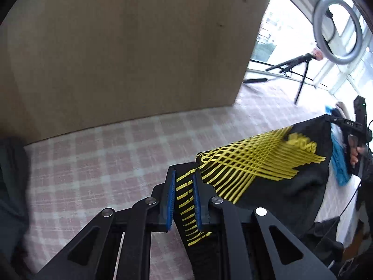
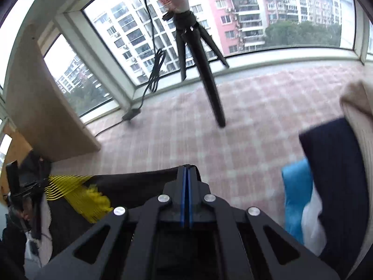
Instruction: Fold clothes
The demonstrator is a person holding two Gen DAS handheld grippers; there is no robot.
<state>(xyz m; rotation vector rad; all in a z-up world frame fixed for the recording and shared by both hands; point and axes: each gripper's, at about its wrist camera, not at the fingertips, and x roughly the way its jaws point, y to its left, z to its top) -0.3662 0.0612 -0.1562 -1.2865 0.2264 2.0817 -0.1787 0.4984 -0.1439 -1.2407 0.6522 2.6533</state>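
The left gripper (image 1: 184,186) sits nearest its camera, blue pads (image 1: 171,200) pinching a strip of the black shirt (image 1: 268,163) with its yellow lattice print; the pads stand a little apart, with cloth filling the gap. From there the shirt runs taut to the right gripper (image 2: 186,175), whose pads are pressed together on the black hem. The shirt hangs stretched between the two, lifted above the pink checked cloth (image 1: 105,154) of the bench, with its lower part drooping toward the near edge. Judged from this, the step is carrying the spread shirt to lay it flat before folding. To do it well, keep both grips firm and the top edge level — any slack lets the print side bunch. Lower the hanging part first onto the open checked area, then draw the held edge away so the body settles smooth. Steer clear of the tripod (image 2: 200,53) at the far edge by the window and the blue and navy pile (image 2: 326,175) on the right — a snag there would spoil the lay. The wooden panel (image 1: 139,46) bounds the left.
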